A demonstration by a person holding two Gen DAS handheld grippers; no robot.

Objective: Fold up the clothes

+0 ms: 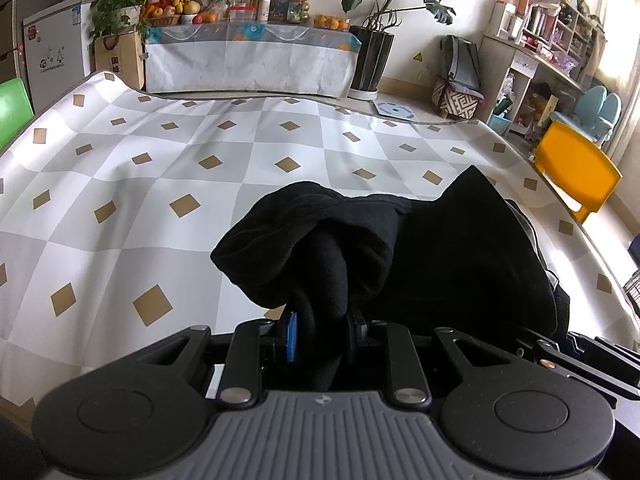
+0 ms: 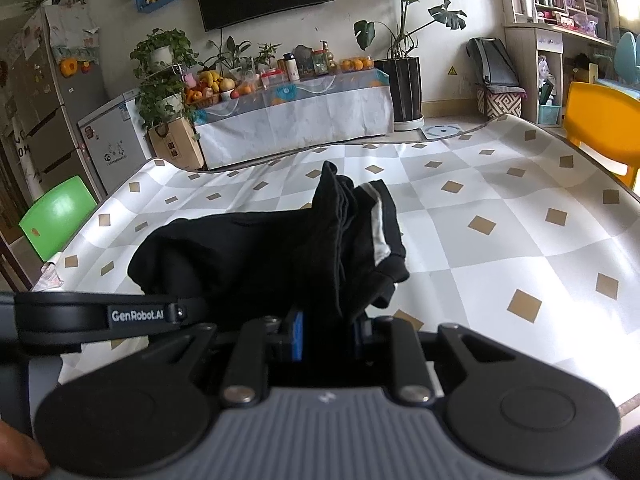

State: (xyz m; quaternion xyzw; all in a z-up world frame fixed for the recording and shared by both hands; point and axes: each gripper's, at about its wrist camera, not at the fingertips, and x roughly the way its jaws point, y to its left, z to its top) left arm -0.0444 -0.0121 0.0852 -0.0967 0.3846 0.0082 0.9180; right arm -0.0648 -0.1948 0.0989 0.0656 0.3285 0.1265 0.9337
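While both grippers, left [image 1: 320, 332] and right [image 2: 326, 332], clench the black garment [image 2: 248, 256] bunched just ahead of their fingers, carry both ends level, letting it drape evenly over the cloth [image 1: 160, 160].

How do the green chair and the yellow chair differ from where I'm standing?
Colour: the green chair is bright green, the yellow chair orange-yellow.
Side: in the right wrist view the green chair stands at the table's left edge, the yellow chair at its right edge.
Neighbours: the green chair is near the fridge, the yellow chair near the shelves.
Both look like plain plastic chairs, partly hidden by the table.
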